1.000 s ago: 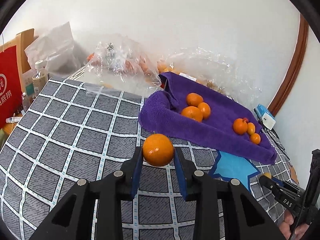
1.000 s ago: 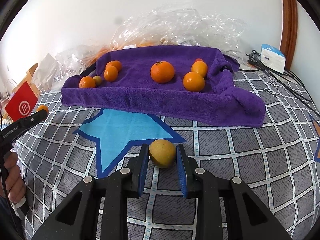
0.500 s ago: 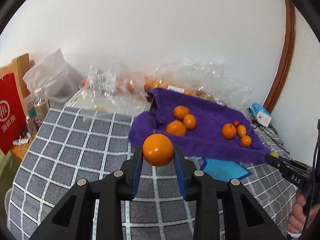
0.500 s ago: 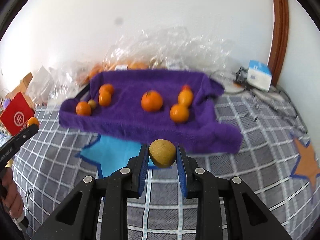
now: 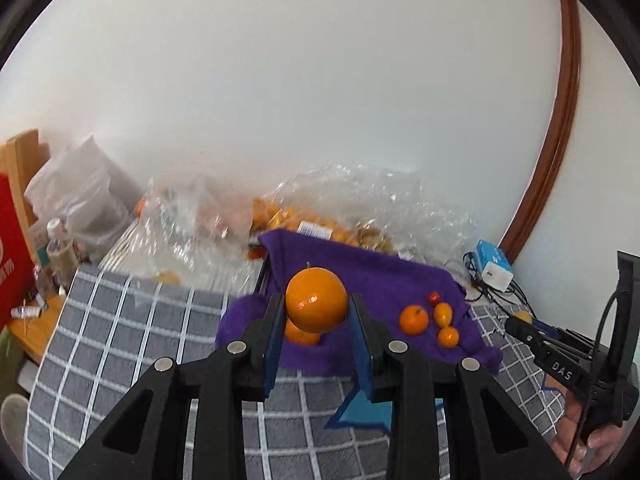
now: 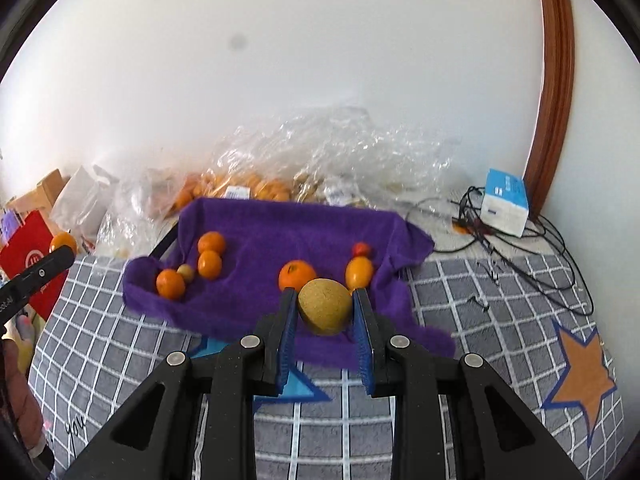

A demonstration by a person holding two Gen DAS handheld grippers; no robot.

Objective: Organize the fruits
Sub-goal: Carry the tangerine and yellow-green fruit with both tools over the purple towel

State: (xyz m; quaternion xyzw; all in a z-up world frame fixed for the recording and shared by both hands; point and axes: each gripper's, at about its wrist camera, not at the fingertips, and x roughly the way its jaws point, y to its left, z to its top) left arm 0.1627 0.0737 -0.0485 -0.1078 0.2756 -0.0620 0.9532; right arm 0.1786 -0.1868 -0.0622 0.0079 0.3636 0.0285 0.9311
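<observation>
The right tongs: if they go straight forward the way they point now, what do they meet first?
Most likely the purple towel, near the orange lying just beyond the brownish-yellow fruit that the right tongs hold. Depth is unclear, so they may be raised above it.

We read "DAS" in white letters on the black body of the right claw (image 5: 520,322), "you" handwritten on the checked bed cover (image 6: 76,428), and a white circled logo on the red bag (image 6: 34,260).
</observation>
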